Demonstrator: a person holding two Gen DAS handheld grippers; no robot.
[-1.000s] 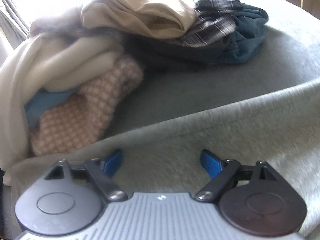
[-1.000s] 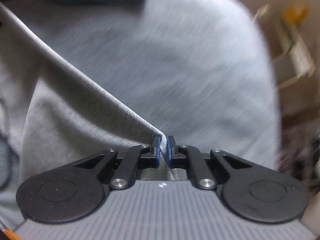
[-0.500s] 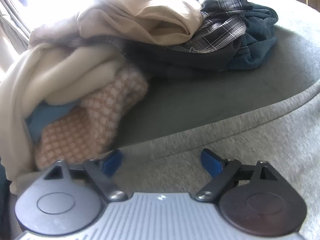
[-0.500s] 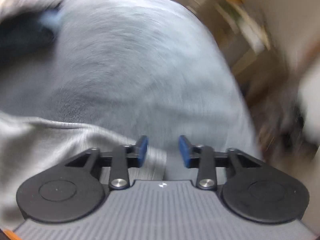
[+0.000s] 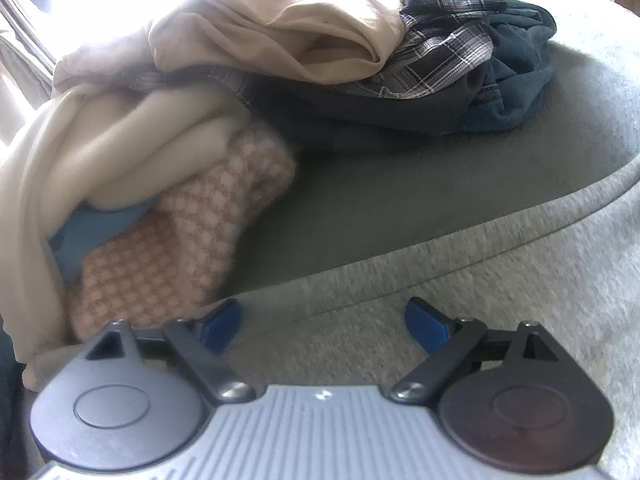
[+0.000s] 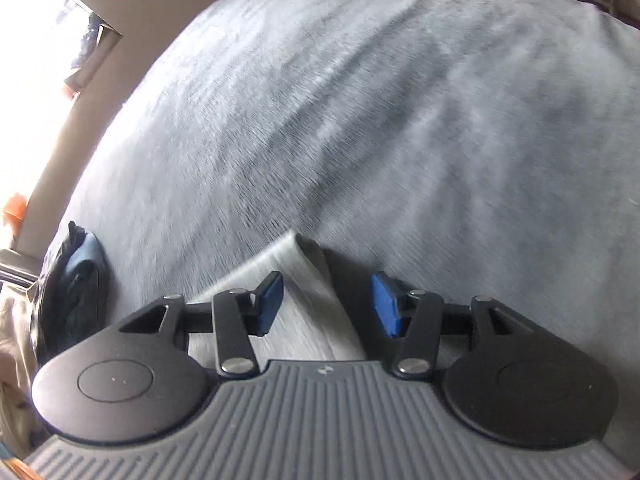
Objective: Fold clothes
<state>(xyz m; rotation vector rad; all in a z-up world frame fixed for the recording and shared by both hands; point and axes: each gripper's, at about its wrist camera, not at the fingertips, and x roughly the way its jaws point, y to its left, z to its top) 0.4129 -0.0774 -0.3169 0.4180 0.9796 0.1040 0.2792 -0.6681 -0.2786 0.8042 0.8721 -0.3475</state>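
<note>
A light grey sweatshirt-like garment (image 5: 480, 272) lies spread on the grey bed cover (image 5: 380, 200), its hem running across the left wrist view. My left gripper (image 5: 320, 312) hovers just above that hem, open wide, with nothing between its blue pads. In the right wrist view a folded corner of the same grey garment (image 6: 288, 256) lies flat on the bed cover (image 6: 360, 120). My right gripper (image 6: 328, 300) stands open over this corner; the pads do not touch the cloth.
A heap of unfolded clothes sits beyond the left gripper: a beige piece (image 5: 280, 24), a plaid shirt (image 5: 440, 52), a teal garment (image 5: 516, 80), a cream top (image 5: 120, 148) and an orange-checked cloth (image 5: 180, 248). A dark blue garment (image 6: 76, 280) lies at the bed's left edge.
The right gripper was shut on the grey garment's edge; it has let go, opened, rolled and swung over the bed. The left gripper has hardly moved, and the hem lies flatter.
</note>
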